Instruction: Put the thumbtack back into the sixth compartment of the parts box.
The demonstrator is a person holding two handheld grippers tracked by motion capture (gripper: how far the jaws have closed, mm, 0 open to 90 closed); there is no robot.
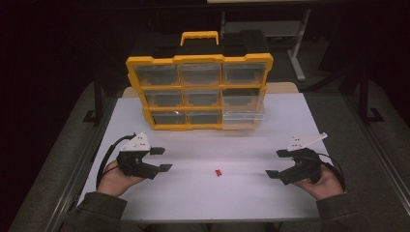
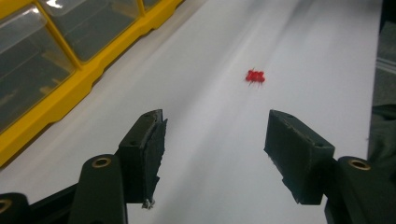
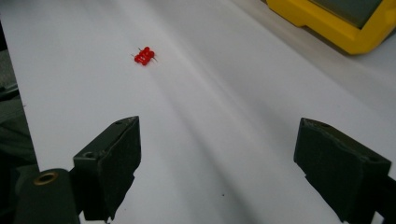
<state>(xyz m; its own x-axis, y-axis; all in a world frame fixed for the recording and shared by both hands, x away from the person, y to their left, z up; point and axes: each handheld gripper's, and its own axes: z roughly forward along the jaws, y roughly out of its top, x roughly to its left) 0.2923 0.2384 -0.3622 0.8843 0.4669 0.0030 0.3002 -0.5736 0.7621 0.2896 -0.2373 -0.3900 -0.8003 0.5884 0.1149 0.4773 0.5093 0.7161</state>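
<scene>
On matte white table [image 1: 251,193], tiny red plastic pins [image 1: 218,172] lie clustered.

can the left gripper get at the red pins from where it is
Probably yes. The left gripper is open and empty, and bare table lies between it and the red pins. The organizer sits well behind.

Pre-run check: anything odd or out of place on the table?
One oddity: the yellow organizer case has its lower right drawer pulled out past the frame. Red pushpins lie loose between both open grippers.
</scene>
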